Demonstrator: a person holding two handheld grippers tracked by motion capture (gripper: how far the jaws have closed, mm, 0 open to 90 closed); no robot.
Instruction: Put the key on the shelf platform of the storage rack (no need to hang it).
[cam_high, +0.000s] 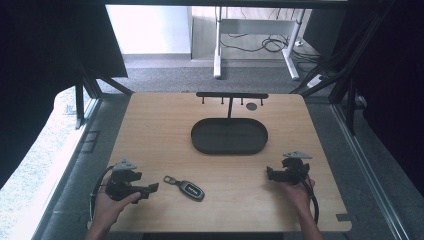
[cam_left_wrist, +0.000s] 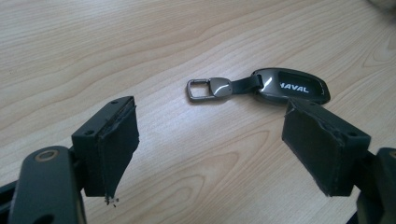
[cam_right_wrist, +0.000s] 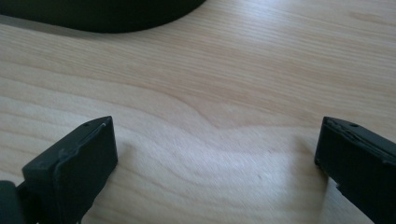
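One car key fob (cam_high: 191, 189) lies flat on the wooden table (cam_high: 160, 130), near its front edge and left of centre; a short strap joins it to a metal clasp (cam_high: 170, 179) that points toward the left gripper (cam_high: 150, 188). One black oval tray (cam_high: 229, 136) sits at mid-table, and behind it stands one black rack (cam_high: 231, 95) with small hooks.

In the left gripper view the key fob (cam_left_wrist: 292, 86) lies just ahead of the left gripper (cam_left_wrist: 210, 149), beyond its right-hand jaw, with the clasp (cam_left_wrist: 208, 88) ahead of the gap between the jaws. The jaws stand wide apart, holding nothing and clear of the fob.

The right gripper (cam_high: 272, 173), one of two, rests low over bare wood, well apart from the fob. In the right gripper view the right gripper (cam_right_wrist: 217, 154) has its jaws spread wide with bare table between them; the tray (cam_right_wrist: 102, 14) edge lies ahead.
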